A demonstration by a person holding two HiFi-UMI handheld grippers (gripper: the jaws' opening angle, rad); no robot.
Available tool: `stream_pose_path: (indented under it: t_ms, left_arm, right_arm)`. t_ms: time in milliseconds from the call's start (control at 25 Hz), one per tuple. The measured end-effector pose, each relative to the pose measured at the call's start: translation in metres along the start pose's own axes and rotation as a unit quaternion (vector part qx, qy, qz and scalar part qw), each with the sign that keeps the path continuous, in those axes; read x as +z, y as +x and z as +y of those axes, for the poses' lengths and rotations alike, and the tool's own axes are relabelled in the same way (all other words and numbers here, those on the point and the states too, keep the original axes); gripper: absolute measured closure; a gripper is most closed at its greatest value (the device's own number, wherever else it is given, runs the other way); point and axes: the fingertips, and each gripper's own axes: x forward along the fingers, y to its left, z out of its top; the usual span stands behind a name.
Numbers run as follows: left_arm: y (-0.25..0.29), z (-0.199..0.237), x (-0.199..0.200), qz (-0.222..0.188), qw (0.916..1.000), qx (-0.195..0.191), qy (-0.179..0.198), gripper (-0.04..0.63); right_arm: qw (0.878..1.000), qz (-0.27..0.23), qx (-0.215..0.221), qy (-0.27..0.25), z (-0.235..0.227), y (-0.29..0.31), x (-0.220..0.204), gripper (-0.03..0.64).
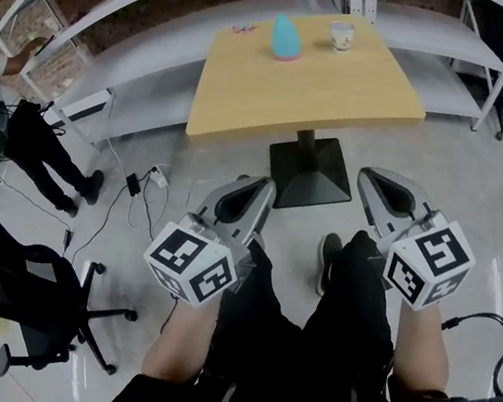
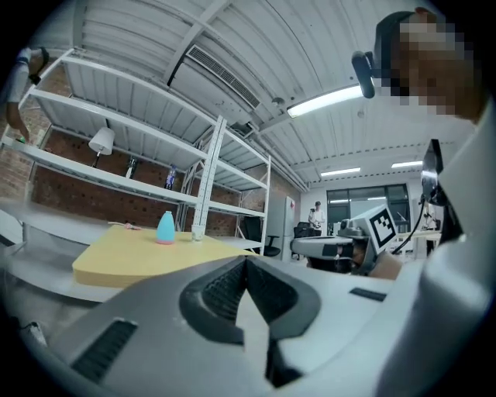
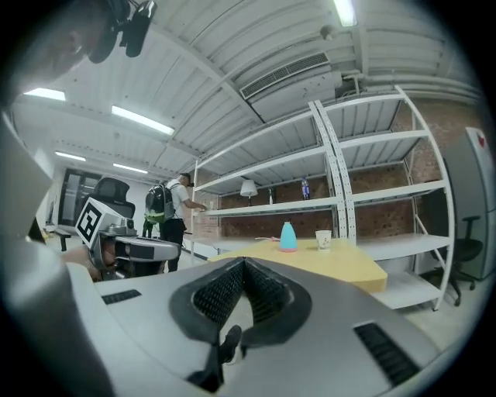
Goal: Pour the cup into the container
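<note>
A white paper cup [image 1: 342, 37] stands at the far side of a yellow wooden table [image 1: 305, 91], with a teal bottle-shaped container [image 1: 285, 37] just left of it. Both grippers are held over the person's legs, well short of the table and pointing toward it. My left gripper [image 1: 266, 184] is shut with nothing in it, and so is my right gripper [image 1: 366, 173]. In the left gripper view the closed tips [image 2: 246, 260] sit below the distant container [image 2: 166, 228] and cup [image 2: 197, 233]. The right gripper view shows its closed tips [image 3: 244, 262], the container [image 3: 287, 236] and the cup [image 3: 323, 240].
A small pink item [image 1: 245, 28] lies left of the container. The table's black pedestal base [image 1: 310, 171] stands on the floor ahead. White shelving [image 1: 480, 52] runs behind. A black office chair [image 1: 21, 301], floor cables [image 1: 142, 179] and a standing person [image 1: 43, 155] are at the left.
</note>
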Motion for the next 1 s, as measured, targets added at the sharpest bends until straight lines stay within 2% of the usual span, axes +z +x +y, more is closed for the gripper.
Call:
stream_pose_path:
  t_ms: [440,640,1000]
  left_arm:
    - [-0.105,-0.144,-0.017,-0.001,0.9999,0.006,0.009,0.595]
    - [-0.157,-0.199,-0.038,0.003,1.0000,0.008,-0.004,0.595]
    - [-0.252,-0.286,-0.076,0.009,0.9990,0.024,-0.036,0.595]
  right_arm:
    - [1.000,-0.017,0.014,-0.004,0.087,-0.166,-0.007,0.617]
    - [1.000,-0.006,0.016,0.001,0.131,-0.231,-0.024,0.617]
    - [1.000,0.009,-0.009,0.023,0.191,-0.348,-0.051,0.617]
